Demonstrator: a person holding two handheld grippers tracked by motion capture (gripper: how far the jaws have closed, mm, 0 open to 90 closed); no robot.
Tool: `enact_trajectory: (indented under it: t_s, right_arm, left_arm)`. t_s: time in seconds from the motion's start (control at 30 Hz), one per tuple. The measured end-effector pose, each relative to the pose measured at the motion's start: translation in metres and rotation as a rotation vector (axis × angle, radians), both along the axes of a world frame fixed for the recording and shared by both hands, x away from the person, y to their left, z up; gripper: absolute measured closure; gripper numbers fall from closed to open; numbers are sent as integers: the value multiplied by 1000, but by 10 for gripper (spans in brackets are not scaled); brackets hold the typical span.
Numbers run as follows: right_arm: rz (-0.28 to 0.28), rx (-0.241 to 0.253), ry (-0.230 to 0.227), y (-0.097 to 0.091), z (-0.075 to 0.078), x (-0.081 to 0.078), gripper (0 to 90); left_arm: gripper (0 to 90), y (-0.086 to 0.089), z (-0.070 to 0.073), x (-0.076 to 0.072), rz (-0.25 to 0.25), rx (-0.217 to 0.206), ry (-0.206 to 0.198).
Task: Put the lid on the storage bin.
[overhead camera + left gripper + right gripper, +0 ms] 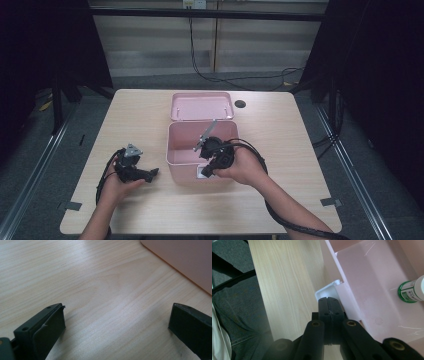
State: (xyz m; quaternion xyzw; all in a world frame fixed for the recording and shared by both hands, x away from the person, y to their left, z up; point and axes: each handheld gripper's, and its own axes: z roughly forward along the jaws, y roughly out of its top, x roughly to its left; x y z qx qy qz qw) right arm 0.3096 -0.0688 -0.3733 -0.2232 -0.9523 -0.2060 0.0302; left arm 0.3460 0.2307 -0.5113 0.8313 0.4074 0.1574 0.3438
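Observation:
A pink box (182,167) stands open in the middle of the table, its lid (202,106) tipped back behind it. My right gripper (205,172) is at the box's front wall. In the right gripper view its jaws (329,300) are pressed together, with their tips against the white clasp (328,290) on that wall; nothing shows between them. A small white bottle with a green band (412,290) lies inside the box. My left gripper (151,173) rests on the table left of the box. Its jaws (117,312) stand wide open over bare wood.
The light wooden table (280,130) has a black round hole (240,104) at the back right of the lid. A corner of the pink box (185,260) sits just beyond my left gripper. Dark curtains flank the table, and cables lie on the floor behind it.

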Motion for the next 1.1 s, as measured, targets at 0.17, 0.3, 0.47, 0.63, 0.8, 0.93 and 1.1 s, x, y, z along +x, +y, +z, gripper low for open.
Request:
enact_trajectory:
  t_s: [0.17,0.3,0.47,0.63,0.8,0.93,1.1]
  right_arm:
    - [0,1,1,0,0,0,900]
    - [6,-6,-1,0,0,0,900]
    - [16,-19,-11,2,0,-1,900]
    - [15,-16,-10,1,0,0,900]
    - [14,-22,-11,2,0,-1,900]
    - [18,-18,-14,2,0,-1,900]
    - [19,-18,-14,2,0,-1,900]
  left_arm:
    - [12,2,4,2,-6,20,27]
    - [102,2,11,7,6,51,80]
    - [159,2,19,16,37,21,177]
    - [173,1,29,26,51,25,280]
    - [223,-3,47,38,73,32,357]
    - [248,-5,58,47,96,31,388]
    - [251,-8,68,56,101,25,413]
